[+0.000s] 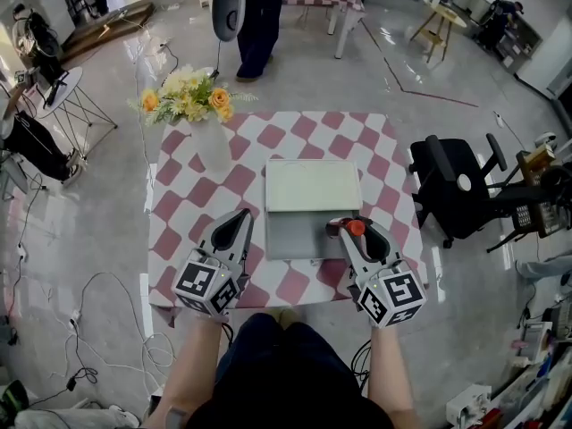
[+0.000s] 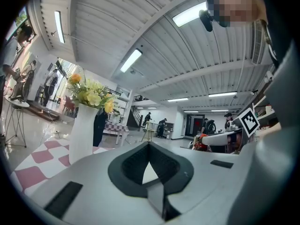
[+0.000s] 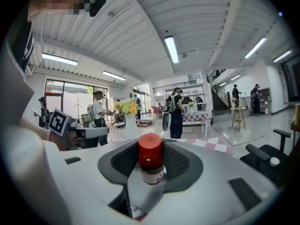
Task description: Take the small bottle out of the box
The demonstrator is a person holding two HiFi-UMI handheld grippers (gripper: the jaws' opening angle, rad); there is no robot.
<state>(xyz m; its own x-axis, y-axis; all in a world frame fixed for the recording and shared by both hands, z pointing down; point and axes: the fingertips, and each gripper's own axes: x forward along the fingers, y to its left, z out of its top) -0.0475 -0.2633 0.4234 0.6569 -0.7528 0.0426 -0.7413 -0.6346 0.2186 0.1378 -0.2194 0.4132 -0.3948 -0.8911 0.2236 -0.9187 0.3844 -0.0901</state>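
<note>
Checkered worktop point(image 1: 179, 172) carries open box point(image 1: 313, 186). My right tongs point(image 3: 150, 149) clamp bottle point(image 3: 151, 165), up by box's right edge; left tongs point(image 2: 150, 146) closed, empty. Removal looks nearly done; next I'd carry it clear, set down.

No legible txt anywhere.

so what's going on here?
A person holds a gripper in each hand over a table with a red-and-white checked cloth. The right gripper is closed on a small red-capped bottle, upright between its jaws, by the right edge of the open white-lidded grey box. It looks lifted out, though the height is hard to judge. The left gripper is shut and empty, left of the box. A white vase of yellow flowers stands at the far left corner.
</note>
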